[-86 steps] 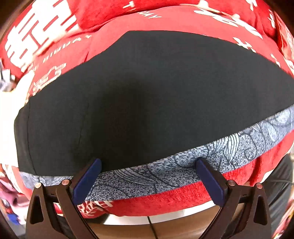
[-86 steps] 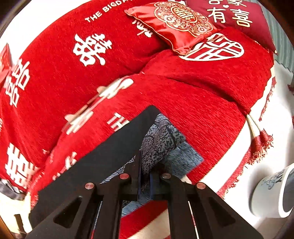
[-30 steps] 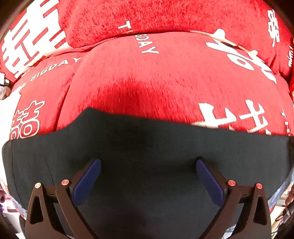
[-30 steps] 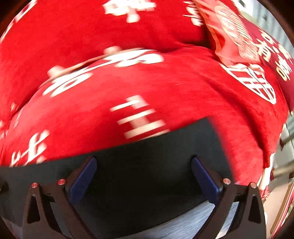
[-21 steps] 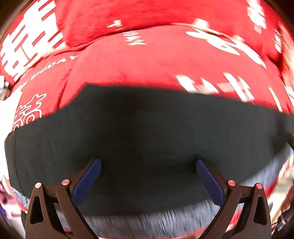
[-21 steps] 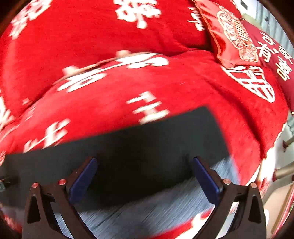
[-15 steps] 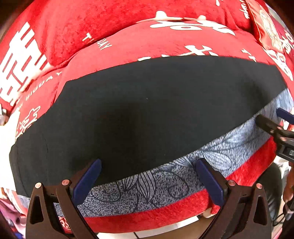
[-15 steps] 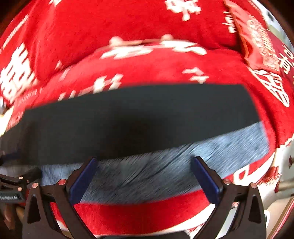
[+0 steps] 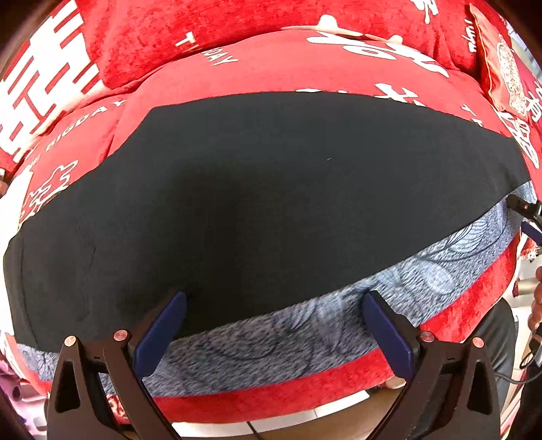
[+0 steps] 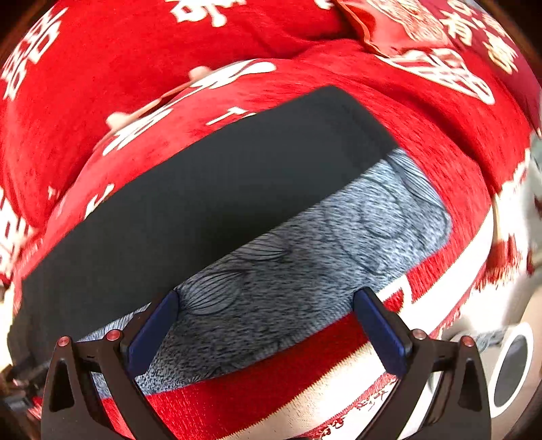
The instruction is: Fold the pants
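Note:
The pants [image 9: 257,203] lie flat on a red sofa cover, a long black panel folded over a grey leaf-patterned layer [image 9: 305,331] that shows along the near edge. They also show in the right wrist view [image 10: 216,189], with the grey layer [image 10: 321,257] wider at the right end. My left gripper [image 9: 272,325] is open and empty above the near edge. My right gripper [image 10: 266,321] is open and empty above the grey layer; its tip also shows in the left wrist view [image 9: 525,216].
The red sofa cover [image 9: 271,61] with white characters lies under the pants. A red embroidered cushion [image 10: 406,23] sits at the back right. A white round container [image 10: 511,369] stands on the floor at the right. The cover's fringed edge [image 10: 501,257] hangs over the sofa front.
The right gripper let go of the pants' end and opened. Both grippers swept over the black panel and drew back toward the near edge, showing the grey layer again.

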The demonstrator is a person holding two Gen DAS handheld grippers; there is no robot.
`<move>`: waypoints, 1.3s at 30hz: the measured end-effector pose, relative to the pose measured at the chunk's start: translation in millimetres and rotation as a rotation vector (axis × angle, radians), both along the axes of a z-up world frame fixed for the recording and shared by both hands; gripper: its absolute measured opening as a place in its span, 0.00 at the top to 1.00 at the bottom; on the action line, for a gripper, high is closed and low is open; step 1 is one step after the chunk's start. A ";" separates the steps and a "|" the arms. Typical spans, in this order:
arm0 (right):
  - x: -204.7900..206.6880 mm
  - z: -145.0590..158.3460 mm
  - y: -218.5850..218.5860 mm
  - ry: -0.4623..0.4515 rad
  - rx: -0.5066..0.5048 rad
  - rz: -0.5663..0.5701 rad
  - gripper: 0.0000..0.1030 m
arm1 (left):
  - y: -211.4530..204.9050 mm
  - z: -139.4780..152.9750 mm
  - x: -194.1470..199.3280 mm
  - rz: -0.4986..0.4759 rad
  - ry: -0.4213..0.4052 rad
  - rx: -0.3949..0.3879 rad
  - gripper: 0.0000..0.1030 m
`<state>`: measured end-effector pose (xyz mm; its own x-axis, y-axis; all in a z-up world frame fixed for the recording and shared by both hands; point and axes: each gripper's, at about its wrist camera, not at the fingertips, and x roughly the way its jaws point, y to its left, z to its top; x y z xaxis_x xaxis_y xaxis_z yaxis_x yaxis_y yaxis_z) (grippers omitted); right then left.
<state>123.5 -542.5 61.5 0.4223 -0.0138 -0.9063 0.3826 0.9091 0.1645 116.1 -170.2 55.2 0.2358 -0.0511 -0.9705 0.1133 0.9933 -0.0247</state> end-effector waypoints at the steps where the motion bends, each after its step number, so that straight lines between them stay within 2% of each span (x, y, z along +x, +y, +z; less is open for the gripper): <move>1: -0.6 2.6 1.5 0.007 -0.011 -0.010 0.00 | 2.6 0.9 -1.3 0.006 0.001 0.008 0.00; 3: -2.8 15.7 17.9 -0.006 -0.060 0.006 0.00 | 12.9 6.0 -8.5 0.028 -0.020 0.038 0.00; 7: 1.7 35.9 81.6 -0.066 -0.088 0.171 0.00 | 30.5 11.0 -14.2 0.078 -0.047 0.037 0.00; 11: 8.4 24.6 169.0 -0.031 -0.114 0.411 0.00 | 63.1 5.0 -12.0 0.197 -0.029 0.030 0.00; 13: 7.4 12.0 195.9 -0.003 -0.134 0.476 0.00 | 80.0 2.3 -12.9 0.235 -0.028 0.038 0.00; 15: 5.1 6.7 209.0 -0.023 -0.215 0.493 0.00 | 96.2 2.0 -18.0 0.263 -0.041 0.074 0.00; 18: 7.9 7.1 195.0 -0.030 -0.181 0.473 0.00 | 120.7 -0.7 -24.3 0.296 -0.052 0.109 0.00; 22: 10.5 10.8 160.9 -0.012 -0.198 0.412 0.00 | 162.7 -9.5 -32.1 0.380 -0.037 0.053 0.00; 24: 11.0 13.3 139.3 -0.021 -0.133 0.373 0.00 | 176.0 -11.3 -36.0 0.405 -0.034 0.000 0.00; 26: 14.5 11.6 117.9 0.005 -0.184 0.304 0.00 | 184.2 -11.7 -38.5 0.425 -0.039 0.032 0.00; 28: 14.3 10.8 97.3 -0.011 -0.128 0.267 0.00 | 194.3 -13.7 -41.3 0.434 -0.040 0.024 0.00; 29: 13.2 11.7 87.9 -0.010 -0.137 0.229 0.00 | 196.4 -13.2 -42.4 0.433 -0.042 0.010 0.00; 30: 13.1 11.8 81.5 0.000 -0.150 0.206 0.00 | 196.8 -12.1 -43.6 0.427 -0.043 0.004 0.00; 34: -0.9 26.3 53.3 -0.010 -0.149 0.078 0.00 | 181.2 -5.4 -45.4 0.421 -0.034 0.064 0.00; 37: -14.5 30.2 38.1 -0.022 -0.136 0.026 0.00 | 151.9 -0.1 -41.4 0.360 -0.024 -0.015 0.00; 39: -22.0 26.3 29.6 -0.013 -0.102 0.024 0.00 | 116.3 2.0 -32.3 0.283 -0.021 -0.018 0.00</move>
<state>101.5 -513.0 87.8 0.4353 -0.0958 -0.8952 0.3594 0.9302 0.0752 83.8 -53.9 57.2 0.2628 0.0024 -0.9649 -0.1675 0.9849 -0.0432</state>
